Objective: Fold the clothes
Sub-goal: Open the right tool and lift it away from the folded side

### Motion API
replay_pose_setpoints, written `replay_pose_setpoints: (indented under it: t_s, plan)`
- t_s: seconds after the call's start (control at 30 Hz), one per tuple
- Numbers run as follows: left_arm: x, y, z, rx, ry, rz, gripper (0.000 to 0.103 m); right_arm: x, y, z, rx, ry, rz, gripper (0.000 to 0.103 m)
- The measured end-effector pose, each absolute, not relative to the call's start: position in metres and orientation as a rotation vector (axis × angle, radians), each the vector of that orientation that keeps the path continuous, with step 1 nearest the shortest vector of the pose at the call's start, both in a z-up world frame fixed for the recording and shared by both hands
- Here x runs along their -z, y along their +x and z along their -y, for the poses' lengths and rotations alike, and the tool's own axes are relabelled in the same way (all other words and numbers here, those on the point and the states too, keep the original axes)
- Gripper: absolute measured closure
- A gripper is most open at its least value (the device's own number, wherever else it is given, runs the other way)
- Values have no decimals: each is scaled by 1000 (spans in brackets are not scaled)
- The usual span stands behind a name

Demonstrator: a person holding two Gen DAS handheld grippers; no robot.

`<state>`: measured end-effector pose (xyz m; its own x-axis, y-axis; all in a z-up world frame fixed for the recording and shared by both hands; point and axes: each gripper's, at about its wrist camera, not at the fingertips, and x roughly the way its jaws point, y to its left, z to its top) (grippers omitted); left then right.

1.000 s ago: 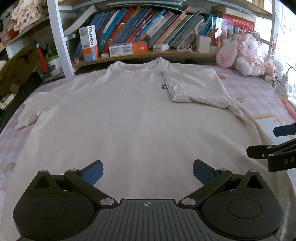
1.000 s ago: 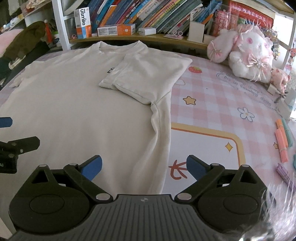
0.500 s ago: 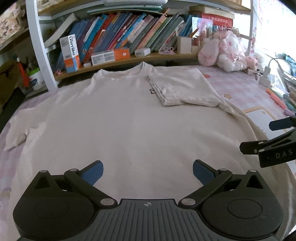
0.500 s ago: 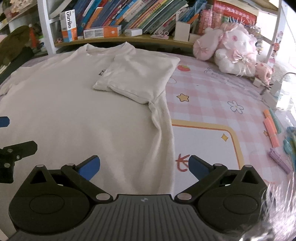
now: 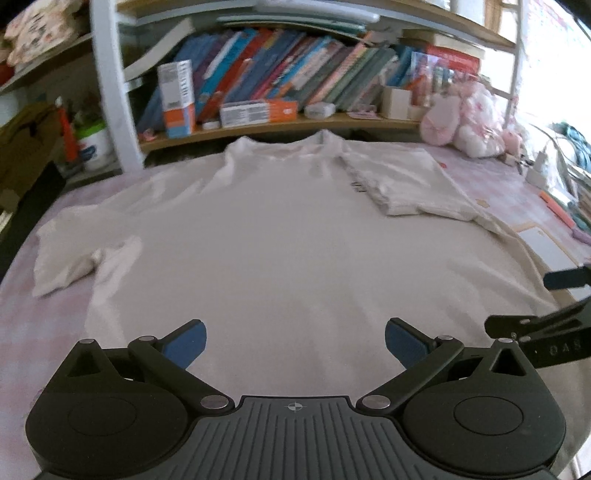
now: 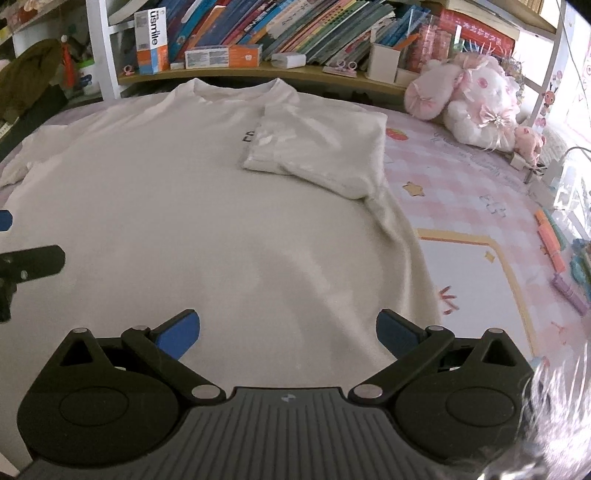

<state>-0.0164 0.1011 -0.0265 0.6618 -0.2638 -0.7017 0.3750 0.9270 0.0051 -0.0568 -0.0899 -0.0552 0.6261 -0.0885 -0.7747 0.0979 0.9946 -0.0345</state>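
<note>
Left gripper (image 5: 293, 341): jaws spread wide, nothing between them, blue pads poised above the lower body of the white T-shirt (image 5: 288, 251). Right gripper (image 6: 288, 332): jaws likewise wide apart and empty, over the hem region near the shirt's right side seam; in the left wrist view its black linkage shows at the right edge (image 5: 546, 325).

The T-shirt lies face up on the pink checked surface (image 6: 480, 192), collar toward the bookshelf (image 6: 258, 33). Its right sleeve (image 6: 317, 147) is folded inward across the chest, partly covering a dark printed mark. The left sleeve (image 5: 70, 254) lies out to the side, unfolded and somewhat crumpled.

Change over the last second: the left wrist view has swung toward the shirt's left side, so the unfolded sleeve, formerly at the frame's margin, now sits well inside it; the frame is motion-blurred. The right wrist view has altered only slightly. The cloth itself appears unmoved, and both pairs of jaws were equally wide apart throughout.

Interpretation: one sleeve fold is done, and the left gripper is probably heading for the left sleeve to make the matching fold. The body folds remain to be made.

A pink plush toy (image 6: 476, 99) and coloured pens (image 6: 554, 243) lie well clear of the garment.
</note>
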Motion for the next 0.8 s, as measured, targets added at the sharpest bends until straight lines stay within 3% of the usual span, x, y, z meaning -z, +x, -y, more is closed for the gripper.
replay_pose_setpoints:
  t_s: [0.8]
  plan:
    - [29, 0, -189, 291, 49, -778, 0, 54, -37, 12, 57, -66, -892, 0]
